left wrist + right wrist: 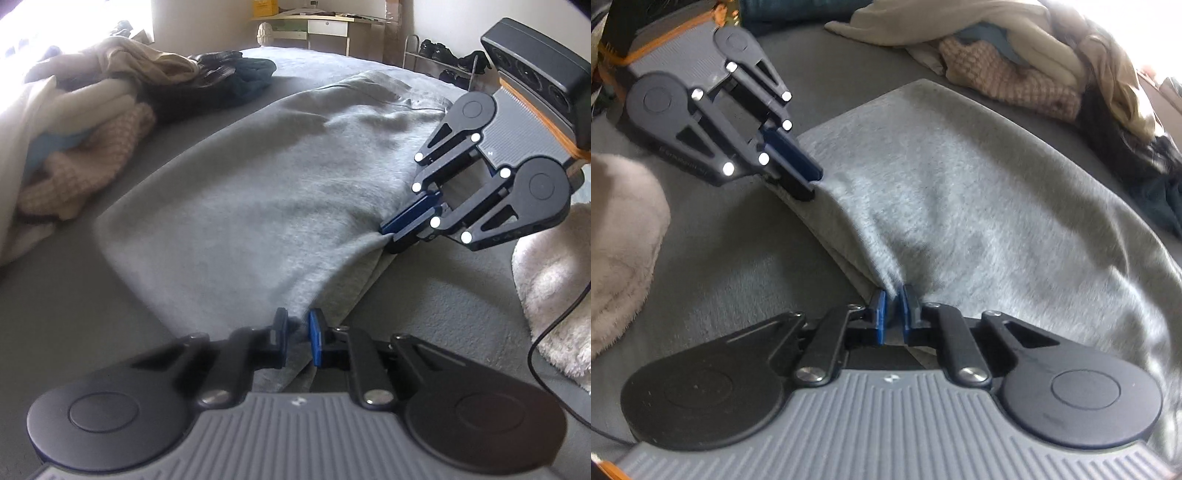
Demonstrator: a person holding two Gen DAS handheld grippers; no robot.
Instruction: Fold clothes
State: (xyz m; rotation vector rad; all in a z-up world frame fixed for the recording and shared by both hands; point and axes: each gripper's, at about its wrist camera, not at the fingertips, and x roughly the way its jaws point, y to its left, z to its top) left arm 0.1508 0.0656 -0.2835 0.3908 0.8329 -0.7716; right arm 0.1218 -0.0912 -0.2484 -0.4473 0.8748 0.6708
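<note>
A light grey fleece garment point(251, 177) lies spread on the darker grey bed cover point(74, 314). In the left wrist view my left gripper point(297, 326) pinches the garment's near edge between its blue pads, and the cloth rises in a ridge to them. My right gripper point(388, 230) grips the same edge farther right. In the right wrist view the right gripper point(894, 297) is shut on a gathered fold of the grey garment point(979, 192). There the left gripper point(812, 182) clamps the edge at upper left. The edge sags between the two grips.
A heap of mixed clothes point(96, 122), also point(1034, 70), lies beyond the garment. A fluffy white blanket point(554, 295), also point(620, 240), sits beside the gripped edge. A black cable point(543, 343) trails near it. A desk point(317, 26) and a shoe rack point(439, 55) stand at the far wall.
</note>
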